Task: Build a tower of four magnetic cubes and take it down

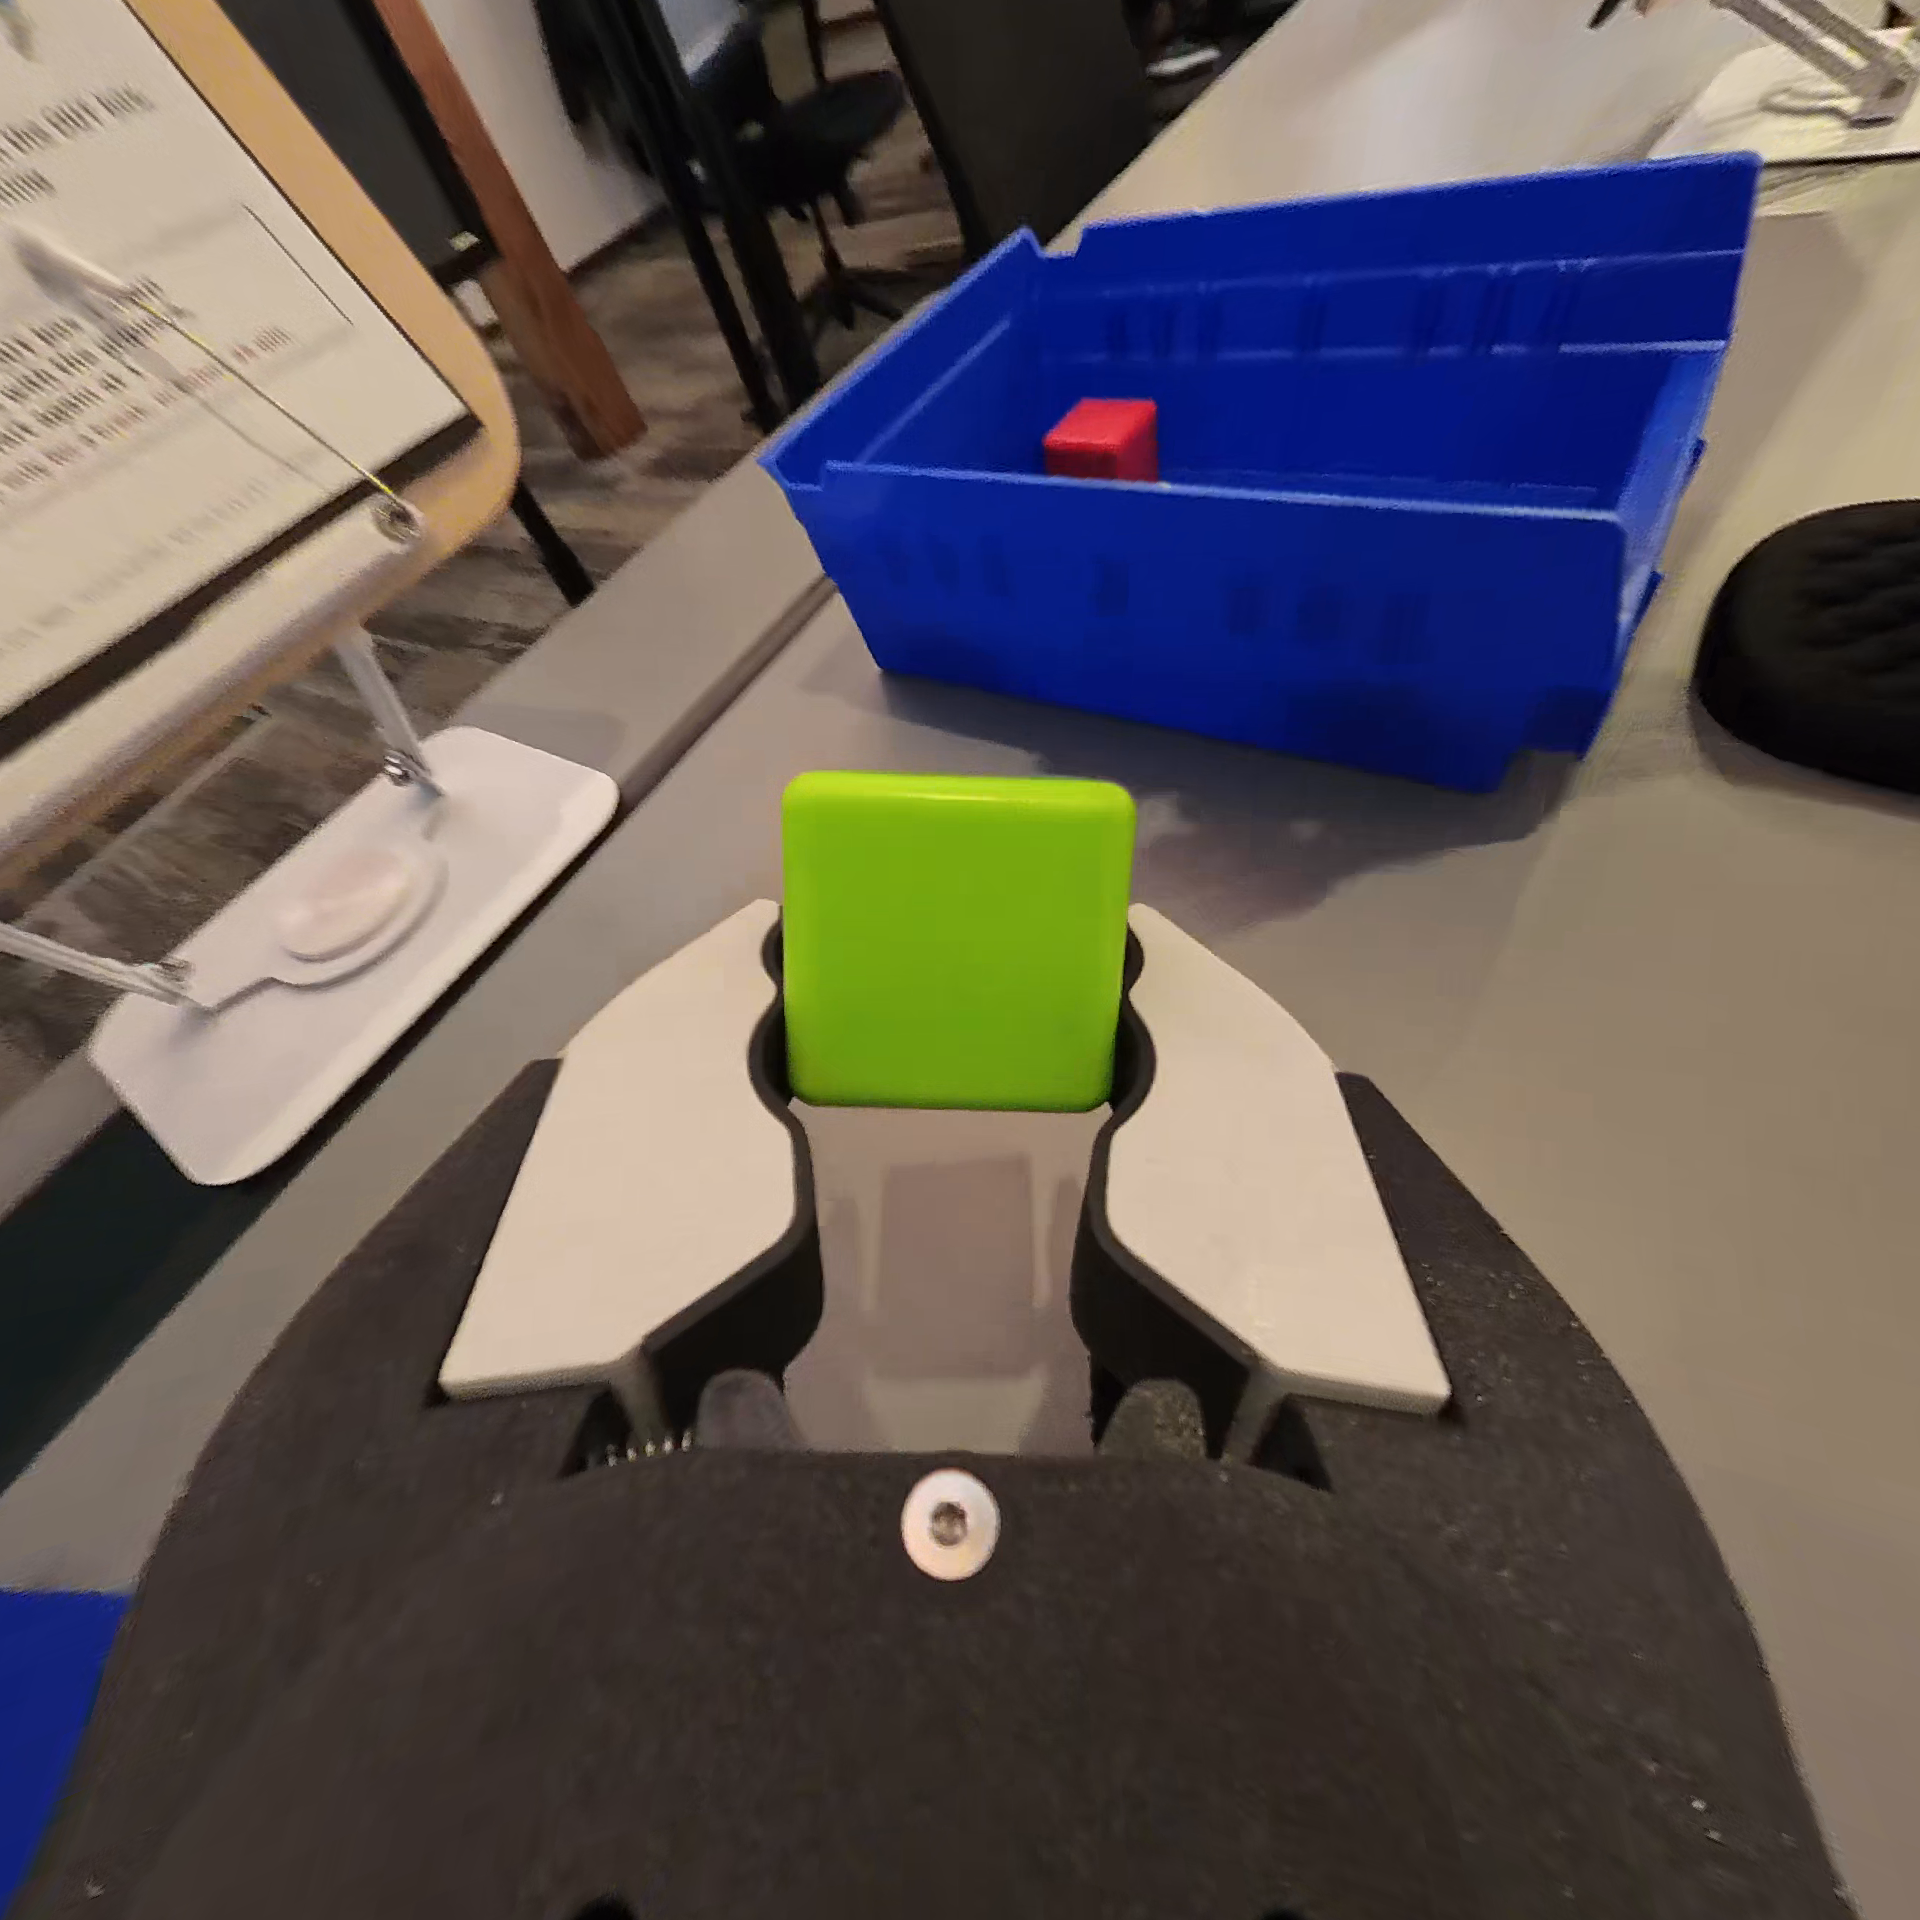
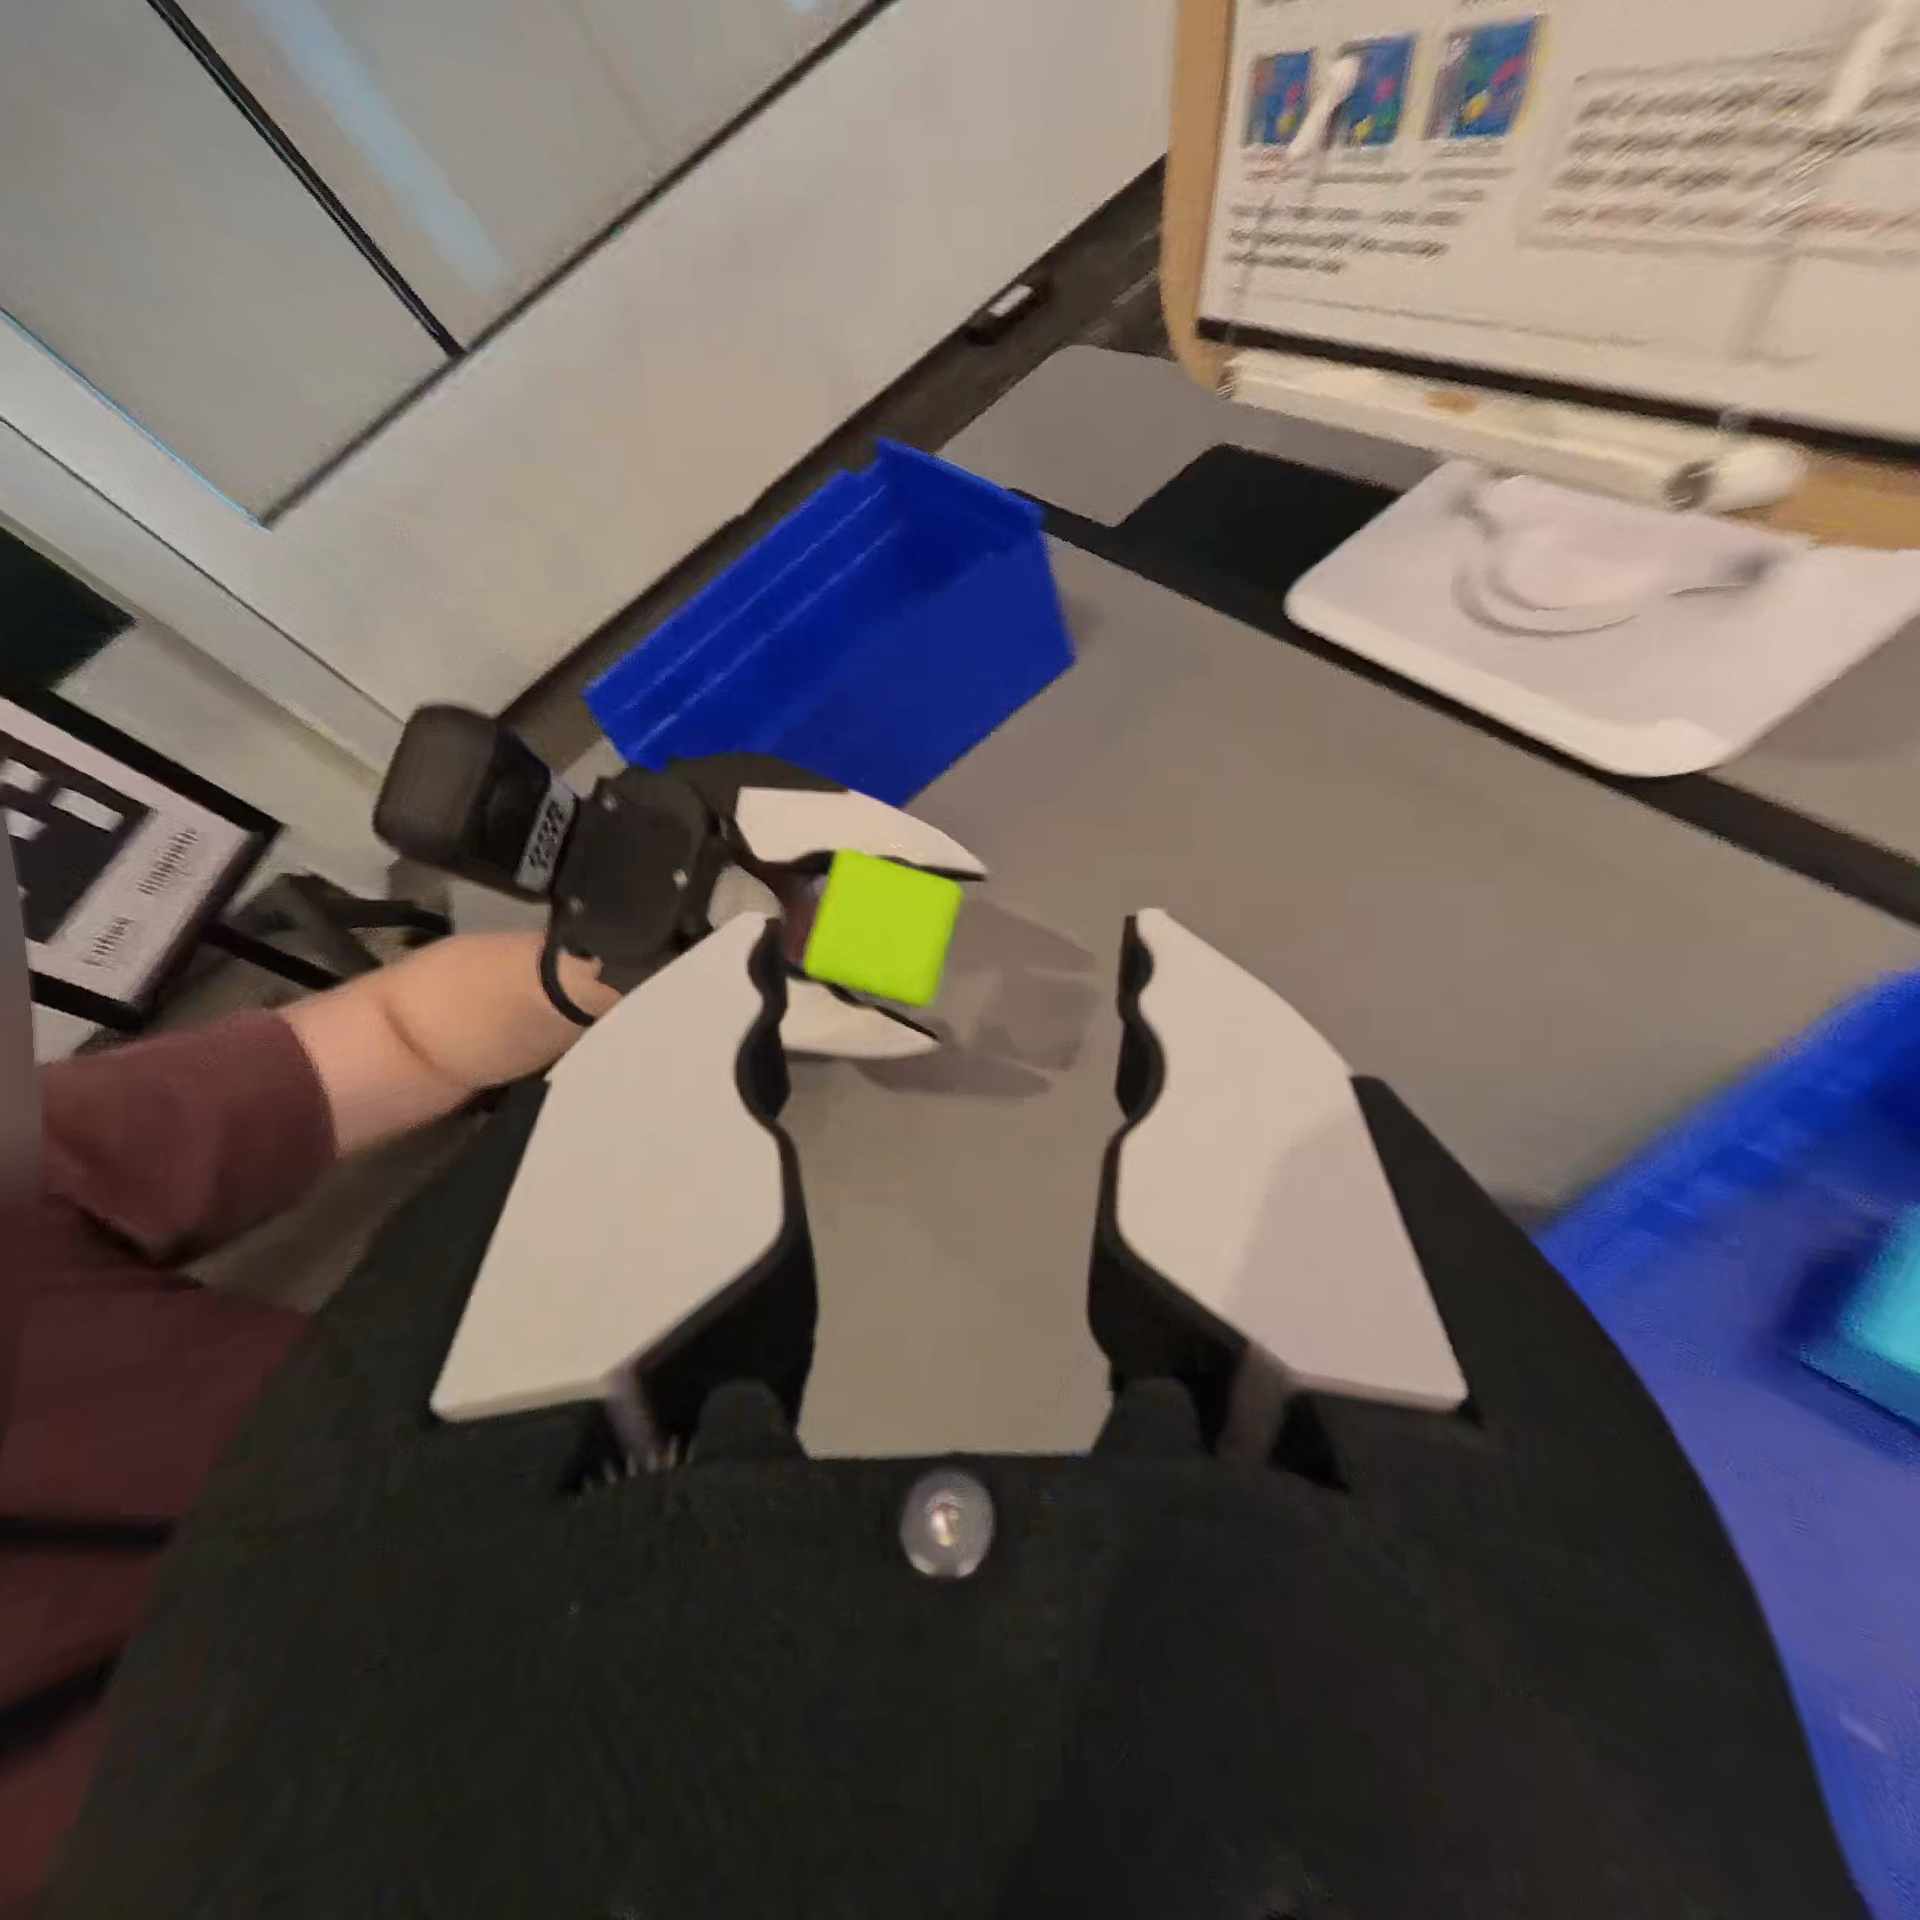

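My left gripper [image 1: 954, 920] is shut on a lime green cube [image 1: 954, 940] and holds it over the grey table [image 1: 1455, 1039]. The same cube [image 2: 883, 928] in the left gripper [image 2: 935, 940] shows in the right wrist view, just above the table. A red cube [image 1: 1099, 442] lies in a blue bin [image 1: 1247, 613] ahead of the left gripper. My right gripper [image 2: 951, 940] is open and empty, just behind the green cube. A light blue cube [image 2: 1870, 1340], blurred, lies in a blue bin [image 2: 1714, 1247] at the right edge.
A board with printed sheets [image 1: 156, 343] stands on a white base [image 1: 343, 935] at the table's left edge; it also shows in the right wrist view [image 2: 1558, 156]. Another blue bin [image 2: 852, 634] lies beyond the left gripper. A black pad [image 1: 1829, 644] lies at right. A person's hand [image 2: 447, 1018] holds the left gripper. Across from one pair of fingers to the other is roughly 15 cm. The white base [image 1: 343, 935] is about 30 cm from my left fingertips.
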A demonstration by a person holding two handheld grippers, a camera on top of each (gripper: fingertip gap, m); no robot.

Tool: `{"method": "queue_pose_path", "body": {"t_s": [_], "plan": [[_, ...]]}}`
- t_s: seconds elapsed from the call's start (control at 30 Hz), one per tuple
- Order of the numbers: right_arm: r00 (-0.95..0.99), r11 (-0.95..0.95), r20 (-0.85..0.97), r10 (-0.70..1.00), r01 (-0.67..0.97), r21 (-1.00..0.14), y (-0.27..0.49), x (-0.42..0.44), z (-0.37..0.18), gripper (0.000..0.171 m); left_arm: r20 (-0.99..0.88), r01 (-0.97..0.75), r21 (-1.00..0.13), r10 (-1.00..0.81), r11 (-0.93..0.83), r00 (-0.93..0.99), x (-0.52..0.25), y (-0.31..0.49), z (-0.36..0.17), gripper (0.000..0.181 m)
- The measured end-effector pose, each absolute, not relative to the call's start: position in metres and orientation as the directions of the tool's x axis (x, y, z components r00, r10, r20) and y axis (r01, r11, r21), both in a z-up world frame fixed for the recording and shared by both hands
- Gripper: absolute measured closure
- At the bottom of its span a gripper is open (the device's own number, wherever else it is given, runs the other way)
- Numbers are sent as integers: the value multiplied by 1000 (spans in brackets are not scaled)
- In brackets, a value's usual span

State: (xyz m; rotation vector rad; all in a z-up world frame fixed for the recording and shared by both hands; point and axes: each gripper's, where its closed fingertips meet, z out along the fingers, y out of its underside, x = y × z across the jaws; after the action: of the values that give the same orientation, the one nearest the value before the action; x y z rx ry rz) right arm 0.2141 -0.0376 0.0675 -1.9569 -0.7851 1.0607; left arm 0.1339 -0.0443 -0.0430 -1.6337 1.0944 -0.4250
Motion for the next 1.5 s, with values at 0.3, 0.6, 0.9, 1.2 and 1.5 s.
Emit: {"method": "queue_pose_path", "body": {"t_s": [0.3,0.6,0.9,1.2,1.5], "plan": [[458,-662,-496,737,340,-668,-52,132,-8,91,-358,-507,-860,-773,54,524,137,-50,-41,124],[414,-670,-528,742,429,-606,-60,130,-25,126,-336,-536,-844,-800,21,497,142,-54,-55,123],[829,-766,-135,542,422,-485,-40,331,-19,126,-264,-532,-846,-846,-28,464,147,-64,-54,113],[976,-976,-8,220,220,1,-54,447,-119,126,-274,-561,-827,-848,-32,454,144,-65,-51,118],[964,-967,77,253,250,49,-63,452,-113,121,-291,-565,-824,-822,-44,489,130,-59,-36,115]]}}
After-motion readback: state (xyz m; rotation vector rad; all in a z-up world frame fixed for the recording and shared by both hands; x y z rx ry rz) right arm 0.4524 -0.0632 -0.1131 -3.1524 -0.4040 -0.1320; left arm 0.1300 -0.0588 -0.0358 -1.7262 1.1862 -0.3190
